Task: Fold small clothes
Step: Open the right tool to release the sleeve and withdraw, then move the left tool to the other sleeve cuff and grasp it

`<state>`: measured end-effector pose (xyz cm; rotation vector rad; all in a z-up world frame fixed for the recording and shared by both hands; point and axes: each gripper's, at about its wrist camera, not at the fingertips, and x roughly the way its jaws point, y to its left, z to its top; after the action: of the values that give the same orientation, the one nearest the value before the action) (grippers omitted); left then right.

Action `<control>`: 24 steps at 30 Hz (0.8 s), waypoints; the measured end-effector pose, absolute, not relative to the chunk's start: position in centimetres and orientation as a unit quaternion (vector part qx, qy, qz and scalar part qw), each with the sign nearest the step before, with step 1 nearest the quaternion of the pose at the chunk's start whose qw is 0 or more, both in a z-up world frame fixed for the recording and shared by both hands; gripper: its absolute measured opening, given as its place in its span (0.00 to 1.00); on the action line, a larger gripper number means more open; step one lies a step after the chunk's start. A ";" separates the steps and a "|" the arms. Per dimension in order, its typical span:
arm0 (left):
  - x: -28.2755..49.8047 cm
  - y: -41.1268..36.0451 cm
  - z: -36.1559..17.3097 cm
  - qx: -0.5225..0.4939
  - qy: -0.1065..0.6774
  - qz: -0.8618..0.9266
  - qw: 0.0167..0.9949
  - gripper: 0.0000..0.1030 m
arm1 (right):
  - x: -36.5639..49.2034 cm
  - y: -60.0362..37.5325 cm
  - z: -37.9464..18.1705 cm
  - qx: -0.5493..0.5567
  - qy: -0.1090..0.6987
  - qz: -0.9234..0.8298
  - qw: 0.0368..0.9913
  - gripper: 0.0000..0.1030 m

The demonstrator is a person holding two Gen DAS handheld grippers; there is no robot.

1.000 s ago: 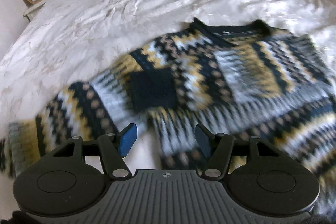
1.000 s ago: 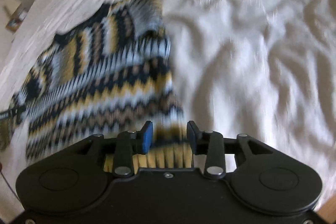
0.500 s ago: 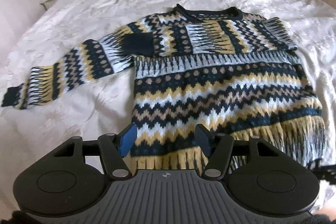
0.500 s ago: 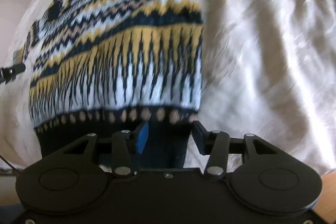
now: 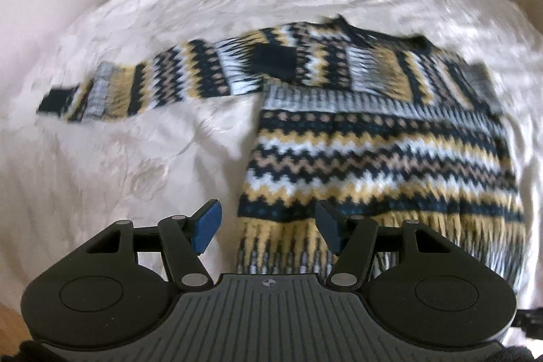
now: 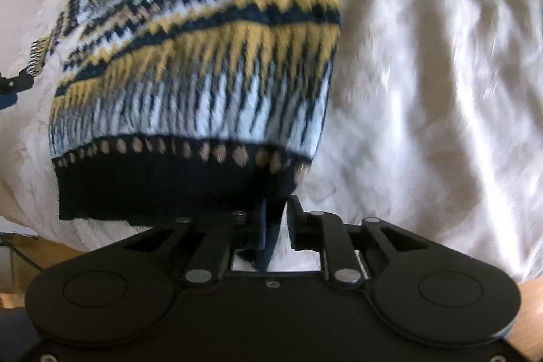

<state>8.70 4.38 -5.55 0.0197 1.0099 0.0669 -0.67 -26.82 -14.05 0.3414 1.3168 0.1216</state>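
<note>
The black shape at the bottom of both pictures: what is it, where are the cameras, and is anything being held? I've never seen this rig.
It is a hand-held gripper with two jaws. A person carries one in each hand, and a wide-angle camera on each looks out along them. So one picture is the left gripper's own view and the other is the right gripper's. A patterned sweater lies flat on a white bed, with one sleeve stretched out sideways. The left gripper is above the sweater's bottom edge, jaws open, holding nothing. The right gripper's jaws have just been closing with a corner of the dark hem between them. Whether they already pinch it is not clear.
</note>
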 end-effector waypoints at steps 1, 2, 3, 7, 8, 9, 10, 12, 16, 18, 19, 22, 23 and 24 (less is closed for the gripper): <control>9.0 5.4 -5.5 -0.007 0.484 0.037 0.874 0.58 | -0.4 -26.8 -13.3 0.152 0.598 0.056 0.785 0.56; 9.3 6.3 -5.4 -0.019 0.484 0.043 0.874 0.58 | -0.2 -26.8 -12.4 0.148 0.587 0.059 0.794 0.61; 9.6 7.2 -5.3 -0.028 0.482 0.051 0.875 0.58 | 0.1 -26.6 -11.5 0.143 0.574 0.063 0.804 0.64; 11.4 11.6 -5.1 -0.051 0.464 0.092 0.879 0.58 | 2.8 -25.5 -8.9 0.123 0.542 0.076 0.828 0.64; 12.1 12.7 -5.1 -0.057 0.465 0.096 0.878 0.58 | 3.7 -25.2 -8.2 0.124 0.533 0.079 0.833 0.64; 12.8 14.0 -5.2 -0.067 0.466 0.100 0.877 0.58 | 4.5 -25.1 -7.5 0.127 0.525 0.081 0.838 0.64; 13.5 15.3 -5.2 -0.077 0.464 0.107 0.876 0.59 | 5.0 -25.2 -6.9 0.131 0.516 0.084 0.842 0.65; 14.9 18.1 -5.5 -0.098 0.456 0.133 0.875 0.59 | 6.7 -24.3 -5.8 0.133 0.499 0.089 0.851 0.66; 17.5 23.5 -6.1 -0.138 0.439 0.178 0.870 0.59 | 10.3 -21.9 -4.4 0.130 0.477 0.104 0.863 0.66; 18.7 26.2 -6.6 -0.157 0.436 0.189 0.866 0.59 | 11.9 -20.5 -4.0 0.130 0.474 0.114 0.863 0.66; 19.2 27.6 -6.9 -0.168 0.435 0.194 0.863 0.59 | 12.7 -19.8 -3.8 0.130 0.472 0.120 0.863 0.66; 20.5 31.3 -7.6 -0.196 0.428 0.213 0.856 0.59 | 14.8 -17.6 -3.4 0.125 0.471 0.133 0.863 0.66; 21.0 32.4 -7.8 -0.200 0.425 0.220 0.855 0.59 | 15.4 -16.8 -3.3 0.123 0.471 0.137 0.863 0.66; 21.3 33.3 -7.9 -0.201 0.423 0.225 0.855 0.59 | 16.1 -15.9 -3.2 0.123 0.471 0.141 0.862 0.66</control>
<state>21.27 33.26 -7.86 -0.4225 0.8891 0.4729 16.07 -15.94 -3.20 0.2582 0.9878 0.2952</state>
